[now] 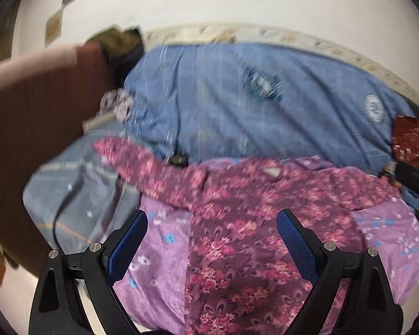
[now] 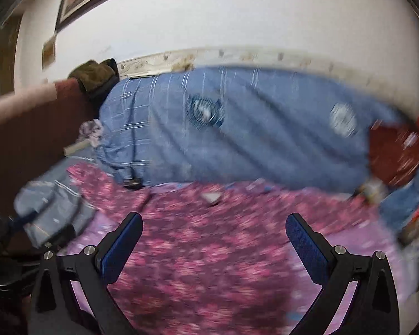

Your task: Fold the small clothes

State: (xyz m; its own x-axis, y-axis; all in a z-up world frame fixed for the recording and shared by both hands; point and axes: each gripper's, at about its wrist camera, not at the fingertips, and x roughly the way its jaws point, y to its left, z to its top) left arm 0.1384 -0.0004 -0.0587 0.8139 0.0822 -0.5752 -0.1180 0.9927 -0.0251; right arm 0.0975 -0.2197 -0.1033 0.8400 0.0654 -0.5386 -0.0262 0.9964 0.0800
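Note:
A small maroon top with a pink flower print [image 1: 237,223] lies spread flat on a lilac sheet [image 1: 159,251], its sleeves stretched out left and right and a white neck label [image 1: 271,171] at the far edge. It also shows, blurred, in the right wrist view [image 2: 209,251]. My left gripper [image 1: 212,229] is open and empty, hovering above the front part of the top. My right gripper [image 2: 213,229] is open and empty too, above the same garment.
A blue checked blanket [image 1: 237,106] is heaped behind the top. A brown headboard [image 1: 28,139] stands at the left with a dark green cloth [image 1: 117,40] on it. A grey-blue pillow [image 1: 78,195] lies at the left, red items [image 1: 410,142] at the right.

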